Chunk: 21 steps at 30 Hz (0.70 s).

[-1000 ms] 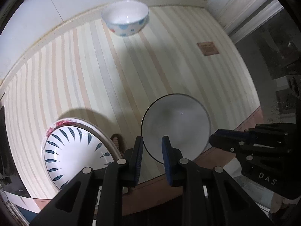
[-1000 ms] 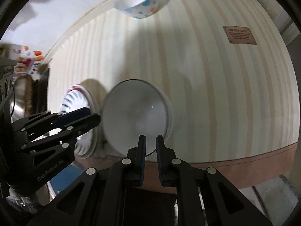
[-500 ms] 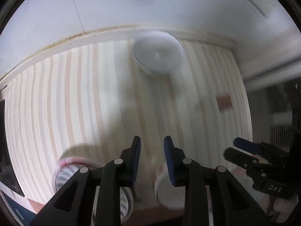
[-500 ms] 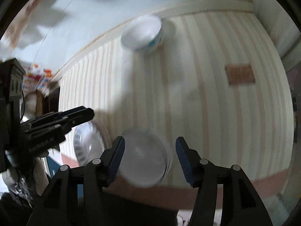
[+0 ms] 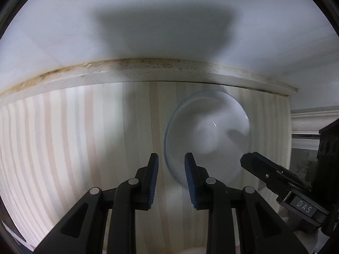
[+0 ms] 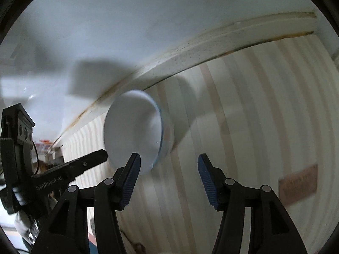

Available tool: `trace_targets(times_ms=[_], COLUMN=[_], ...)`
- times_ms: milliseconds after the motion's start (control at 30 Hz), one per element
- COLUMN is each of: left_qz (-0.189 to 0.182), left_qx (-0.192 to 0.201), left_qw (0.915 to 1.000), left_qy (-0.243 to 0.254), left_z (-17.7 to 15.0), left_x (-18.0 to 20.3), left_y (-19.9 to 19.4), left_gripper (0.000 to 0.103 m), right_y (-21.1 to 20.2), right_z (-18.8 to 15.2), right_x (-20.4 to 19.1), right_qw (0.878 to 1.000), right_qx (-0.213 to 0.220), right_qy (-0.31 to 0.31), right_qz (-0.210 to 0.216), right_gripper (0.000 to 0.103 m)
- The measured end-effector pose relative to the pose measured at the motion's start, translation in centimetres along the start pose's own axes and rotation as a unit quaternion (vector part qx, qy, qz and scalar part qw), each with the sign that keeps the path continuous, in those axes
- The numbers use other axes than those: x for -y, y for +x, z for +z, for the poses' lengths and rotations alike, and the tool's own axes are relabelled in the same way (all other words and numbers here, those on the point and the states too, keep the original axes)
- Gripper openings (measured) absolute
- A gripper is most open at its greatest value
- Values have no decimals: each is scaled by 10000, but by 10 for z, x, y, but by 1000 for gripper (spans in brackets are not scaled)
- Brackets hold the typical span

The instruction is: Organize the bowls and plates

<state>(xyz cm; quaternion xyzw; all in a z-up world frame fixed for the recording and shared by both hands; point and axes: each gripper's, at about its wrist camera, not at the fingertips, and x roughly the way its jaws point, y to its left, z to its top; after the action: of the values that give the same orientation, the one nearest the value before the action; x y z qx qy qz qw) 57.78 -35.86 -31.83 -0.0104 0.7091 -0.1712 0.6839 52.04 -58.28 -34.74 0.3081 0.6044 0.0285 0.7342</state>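
Striped cloth (image 5: 74, 148) in cream and pale tan covers the desk, and on it, close to the back edge by the white wall (image 5: 169, 21), stands the bowl (image 5: 208, 135). It is white inside with a thin blue rim, and both views show it smeared by motion blur, so any pattern on its outside cannot be told.

In the left wrist view the left gripper (image 5: 171, 165) hovers over the bowl's near left rim. Its jaws are nearly clenched, a narrow gap between the blue ribbed pads, and nothing is in them; the rim shows through the gap but lies beneath, not pinched. The right gripper (image 6: 168, 165) has its jaws released to about half their spread, also empty, with the bowl ahead and to the left of them, its left finger just overlapping the bowl's lower edge in the right wrist view. Each gripper shows at the edge of the other's view, so the two flank the bowl closely.

The bowl looks like glazed ceramic: stiff, fairly heavy for its size, smooth and slippery, and likely to chip or break if knocked against the wall or dropped. The sensible hold is on the rim, one pad inside and one outside the wall, set deep enough that the glaze cannot slide out. The right jaws are wide enough for that now; the left would have to spread first. A brown label (image 6: 298, 182) lies on the cloth well to the right.
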Motion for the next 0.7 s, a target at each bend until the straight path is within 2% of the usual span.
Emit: trace_targets(times_ms=[133,167,200,267,367,467,700], left_qz=[101,105,111,92,159,121,154], left_qx=[-54,-34,-41,-43,17,11,42], left_qw=[9999,9999,9998,9997,9994,9995,9993], left_qy=[59,95,134,238,313,303,351], left_z=[10,10,13,10,9,10,9], left_x=[1,3,7,10,14,13,9], left_y=[21,25,29,32,35,37,31], left_gripper=[23,23,22,17,17,17,17], right_y=[26,31,36,45,49,50,51], right_z=[21,24,26,31,35,34,36], right_x=[-1,-1,-1,-2,-4,-12,-16], right_qw=[9999,9998,9998,9996,9996,9992,9989], right_qx=[-146,-157,-172,-269,-287,-277,-335], right_qy=[41,24,14,25,0,-137,-170], right_qz=[-42,-71,-80,-72,-74,-262,-288], right_gripper=[58,51,38,23,16,16,15])
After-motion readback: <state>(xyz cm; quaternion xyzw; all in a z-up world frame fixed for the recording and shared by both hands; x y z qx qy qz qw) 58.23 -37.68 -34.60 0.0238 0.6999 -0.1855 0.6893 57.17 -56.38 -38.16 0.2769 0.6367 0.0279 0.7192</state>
